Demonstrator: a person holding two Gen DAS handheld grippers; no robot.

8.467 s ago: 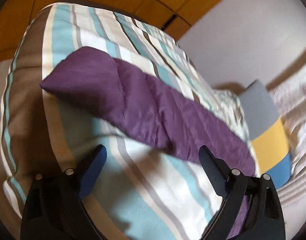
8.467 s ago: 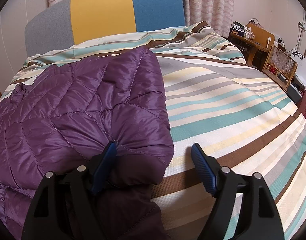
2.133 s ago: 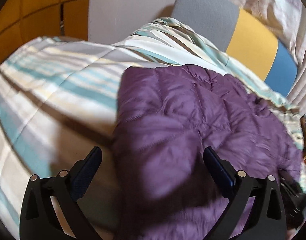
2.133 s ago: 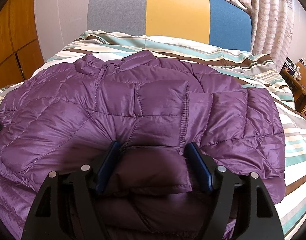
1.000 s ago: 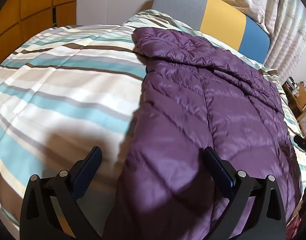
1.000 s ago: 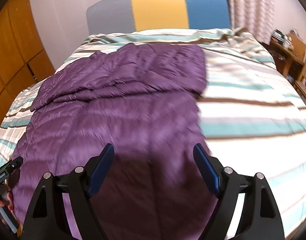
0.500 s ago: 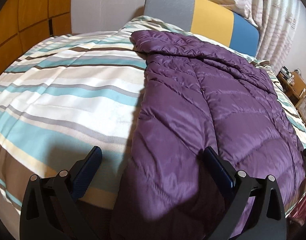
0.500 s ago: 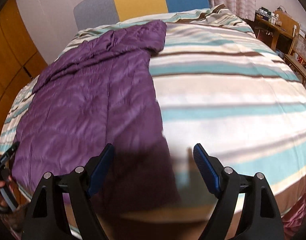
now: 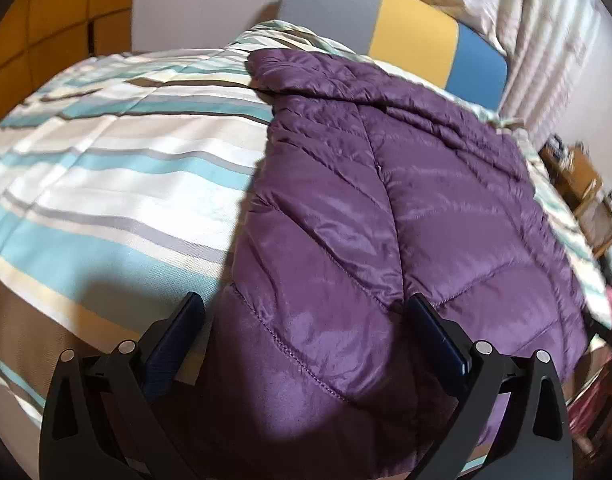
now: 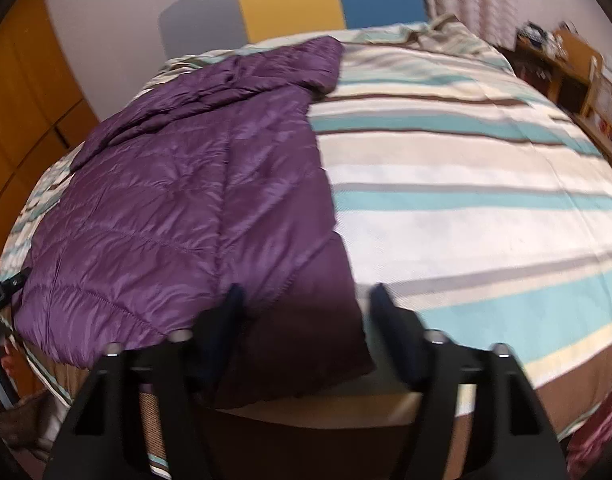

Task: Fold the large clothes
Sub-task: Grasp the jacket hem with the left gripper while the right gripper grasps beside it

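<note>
Purple jacket (image 10: 193,200) now narrow strip, lying lengthwise on striped bed (image 10: 486,168), sleeves folded in. Right gripper (image 10: 306,312) closing over hem corner (pads not yet pinching). Left gripper (image 9: 306,320) wide apart, straddling other hem corner. Next likely hem-to-collar fold.

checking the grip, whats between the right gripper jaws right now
In the right wrist view, the near corner of the purple jacket lies between the closing jaws of the right gripper, over the striped bedcover.
</note>
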